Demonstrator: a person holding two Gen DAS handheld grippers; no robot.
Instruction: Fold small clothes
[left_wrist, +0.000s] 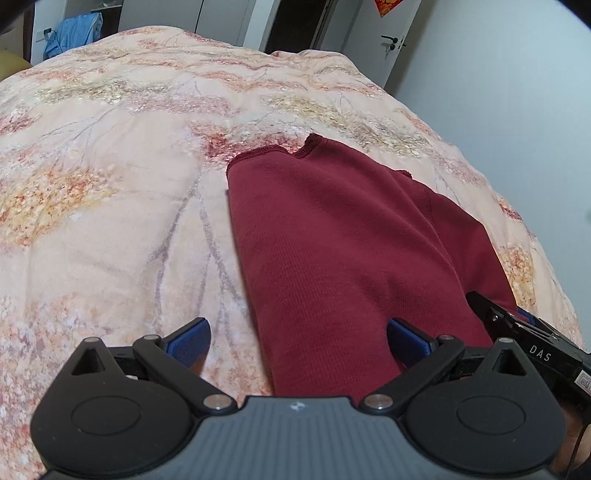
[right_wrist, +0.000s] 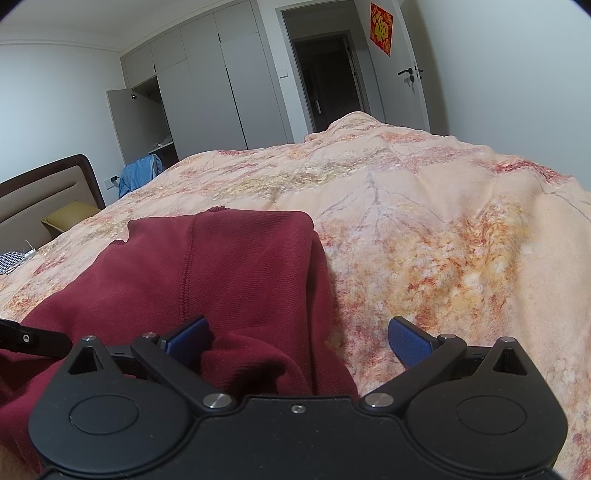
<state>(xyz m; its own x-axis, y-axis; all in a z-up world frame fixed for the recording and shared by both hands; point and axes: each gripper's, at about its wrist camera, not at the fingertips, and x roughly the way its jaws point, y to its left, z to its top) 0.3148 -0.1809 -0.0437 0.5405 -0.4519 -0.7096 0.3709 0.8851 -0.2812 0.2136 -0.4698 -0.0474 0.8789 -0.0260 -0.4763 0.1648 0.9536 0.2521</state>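
While both grippers are hovering low over the bed, a dark red garment (left_wrist: 343, 236) is lying folded lengthwise on the floral quilt (left_wrist: 110, 184), stretching away from the cameras. From the left wrist view, the garment is occupying the centre and running toward one o'clock, its hemmed far edge showing a small notch near twelve o'clock and a stitched seam running down its right half. The left gripper (left_wrist: 298, 341) is standing with its jaws spread wide, holding nothing; one blue pad (left_wrist: 190, 339) is sitting over bare quilt at seven o'clock, the other over the near end of the cloth at five o'clock, so the garment's left edge is passing between them. At four o'clock the black body of the right gripper (left_wrist: 517, 328) is showing at the garment's right edge.

From the right wrist view, the garment (right_wrist: 221, 266) is filling the area from nine o'clock to the centre, its near end bunching in soft folds under the tool. The right gripper (right_wrist: 298, 341) is likewise gaping wide and gripping nothing, its left pad over the red cloth and its right pad (right_wrist: 410, 341) over quilt. Beyond the bed, a grey wardrobe (right_wrist: 221, 81) and a dark doorway (right_wrist: 328, 81) are showing near twelve o'clock.
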